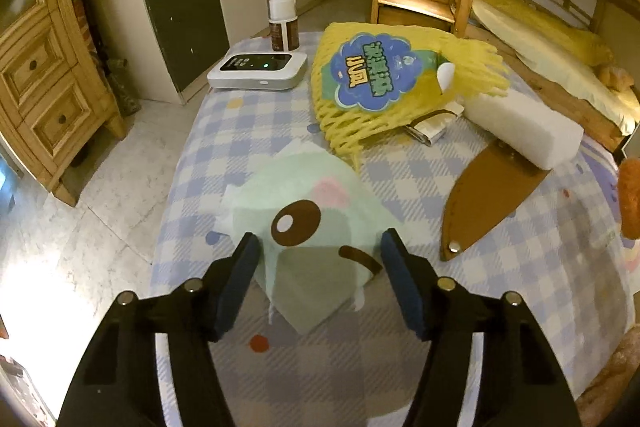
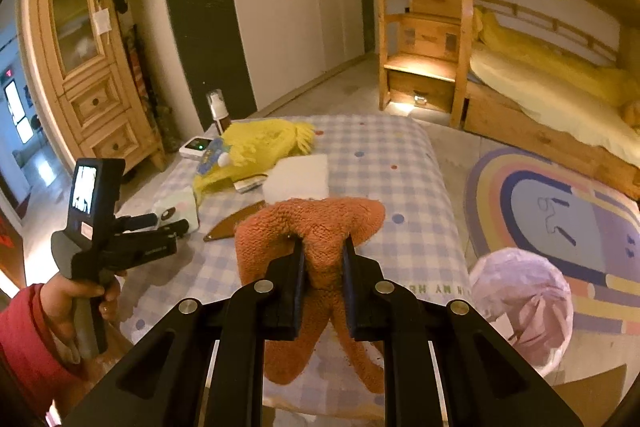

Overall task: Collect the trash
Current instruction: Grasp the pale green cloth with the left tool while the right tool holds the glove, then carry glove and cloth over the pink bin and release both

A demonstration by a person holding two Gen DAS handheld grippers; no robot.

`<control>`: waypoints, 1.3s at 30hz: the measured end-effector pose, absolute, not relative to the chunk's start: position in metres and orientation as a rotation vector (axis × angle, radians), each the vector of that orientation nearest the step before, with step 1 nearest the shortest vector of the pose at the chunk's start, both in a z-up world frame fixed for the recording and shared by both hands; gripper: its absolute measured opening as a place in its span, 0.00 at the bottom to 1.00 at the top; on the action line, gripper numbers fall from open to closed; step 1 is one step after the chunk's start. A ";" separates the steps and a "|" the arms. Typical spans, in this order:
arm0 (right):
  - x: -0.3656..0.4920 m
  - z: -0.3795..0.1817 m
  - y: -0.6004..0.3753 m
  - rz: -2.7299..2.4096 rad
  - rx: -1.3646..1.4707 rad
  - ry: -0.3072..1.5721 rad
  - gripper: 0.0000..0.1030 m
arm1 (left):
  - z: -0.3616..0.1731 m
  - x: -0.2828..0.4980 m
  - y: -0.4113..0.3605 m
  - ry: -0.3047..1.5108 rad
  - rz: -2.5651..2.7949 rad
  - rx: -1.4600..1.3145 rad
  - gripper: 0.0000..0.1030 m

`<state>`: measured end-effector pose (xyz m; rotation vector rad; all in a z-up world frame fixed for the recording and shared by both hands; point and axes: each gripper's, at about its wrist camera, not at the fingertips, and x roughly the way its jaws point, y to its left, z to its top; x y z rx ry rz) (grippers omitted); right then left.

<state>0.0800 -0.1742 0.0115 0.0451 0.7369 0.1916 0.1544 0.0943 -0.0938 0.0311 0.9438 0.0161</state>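
Note:
My left gripper (image 1: 320, 255) is open, its fingers either side of a pale green tissue packet (image 1: 308, 223) with a cartoon eye, lying on the checked tablecloth (image 1: 400, 367). Beyond it lie a yellow foam net (image 1: 372, 107) with a blue label, a crumpled wrapper (image 1: 430, 127), a white foam block (image 1: 524, 129) and a brown leather sheath (image 1: 488, 203). My right gripper (image 2: 323, 247) is shut on an orange fuzzy cloth (image 2: 312, 223), held above the table. The left gripper (image 2: 168, 225) also shows in the right wrist view, by the green packet (image 2: 180, 207).
A white device (image 1: 258, 69) and a spray bottle (image 1: 282, 15) stand at the table's far edge. A bin lined with a pink bag (image 2: 524, 303) sits on the floor to the right of the table. A wooden cabinet (image 2: 84, 47) and a bunk bed (image 2: 540, 87) surround it.

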 end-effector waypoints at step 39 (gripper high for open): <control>0.044 0.023 -0.246 0.126 0.182 0.685 0.16 | 0.018 0.059 -0.014 0.721 -0.381 0.041 0.08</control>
